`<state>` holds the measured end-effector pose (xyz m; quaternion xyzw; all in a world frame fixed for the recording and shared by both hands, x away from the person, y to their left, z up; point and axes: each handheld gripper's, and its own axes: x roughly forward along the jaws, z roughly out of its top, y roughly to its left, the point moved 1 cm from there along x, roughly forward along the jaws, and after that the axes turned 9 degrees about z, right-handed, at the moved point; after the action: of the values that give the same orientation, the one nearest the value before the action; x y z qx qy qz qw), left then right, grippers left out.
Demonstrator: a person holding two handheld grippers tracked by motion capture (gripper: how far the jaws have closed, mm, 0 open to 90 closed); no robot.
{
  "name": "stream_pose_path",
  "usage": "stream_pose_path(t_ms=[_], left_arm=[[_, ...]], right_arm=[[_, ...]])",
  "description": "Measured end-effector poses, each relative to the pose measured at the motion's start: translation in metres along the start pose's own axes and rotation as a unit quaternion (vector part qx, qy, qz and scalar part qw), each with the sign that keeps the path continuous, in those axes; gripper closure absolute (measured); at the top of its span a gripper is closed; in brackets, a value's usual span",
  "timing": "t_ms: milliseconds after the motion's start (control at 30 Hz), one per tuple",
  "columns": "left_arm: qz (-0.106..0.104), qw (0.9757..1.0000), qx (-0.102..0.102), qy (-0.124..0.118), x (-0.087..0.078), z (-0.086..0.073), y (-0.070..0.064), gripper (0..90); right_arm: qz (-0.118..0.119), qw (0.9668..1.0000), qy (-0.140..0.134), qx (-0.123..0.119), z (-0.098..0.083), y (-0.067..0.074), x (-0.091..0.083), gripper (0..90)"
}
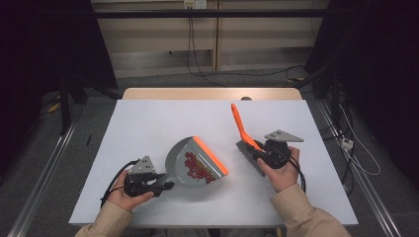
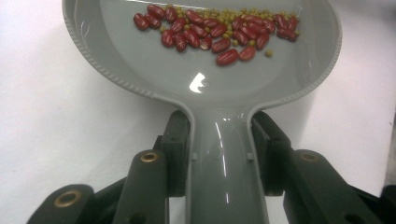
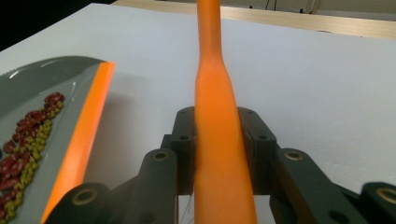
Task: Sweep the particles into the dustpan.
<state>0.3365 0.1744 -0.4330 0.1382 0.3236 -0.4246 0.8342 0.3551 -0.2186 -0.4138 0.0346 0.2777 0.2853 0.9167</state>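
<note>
Left gripper (image 1: 167, 186) clamped on the grey handle of the dustpan (image 1: 190, 165), low on the tabletop (image 1: 148, 123) at about 7 o'clock, pan mouth opening toward 2 o'clock. Red beans (image 2: 210, 32) and small green ones lie inside near the orange lip. Right gripper (image 1: 253, 154), at 4 o'clock, clamped on the brush (image 1: 243, 129), its orange handle pointing to 11 o'clock, just beside the pan.

Table (image 1: 148, 123) far half + left side open; dustpan (image 1: 197, 165) mid-front, brush (image 1: 244, 138) just right, narrow gap btwn.
</note>
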Motion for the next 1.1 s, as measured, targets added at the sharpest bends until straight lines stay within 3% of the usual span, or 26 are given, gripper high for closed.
stream_pose_path(t_ms=[333,633,900,1100], left_arm=[[0.03,0.9988,-0.036,-0.015,-0.004,0.001,0.015,63.1],[0.066,0.9957,-0.06,-0.024,-0.006,0.0,0.025,63.1],[0.101,0.9911,-0.085,-0.022,-0.009,-0.002,0.033,63.1],[0.126,0.9857,-0.109,-0.028,-0.01,-0.006,0.041,63.1]], right_arm=[[-0.003,1.0,-0.002,-0.005,0.0,-0.007,-0.005,70.8],[-0.012,0.9999,-0.001,0.003,-0.001,-0.018,-0.01,70.8],[-0.019,0.9998,0.0,0.007,-0.004,-0.025,-0.014,70.8],[-0.028,0.9996,0.0,0.007,-0.004,-0.03,-0.017,70.9]])
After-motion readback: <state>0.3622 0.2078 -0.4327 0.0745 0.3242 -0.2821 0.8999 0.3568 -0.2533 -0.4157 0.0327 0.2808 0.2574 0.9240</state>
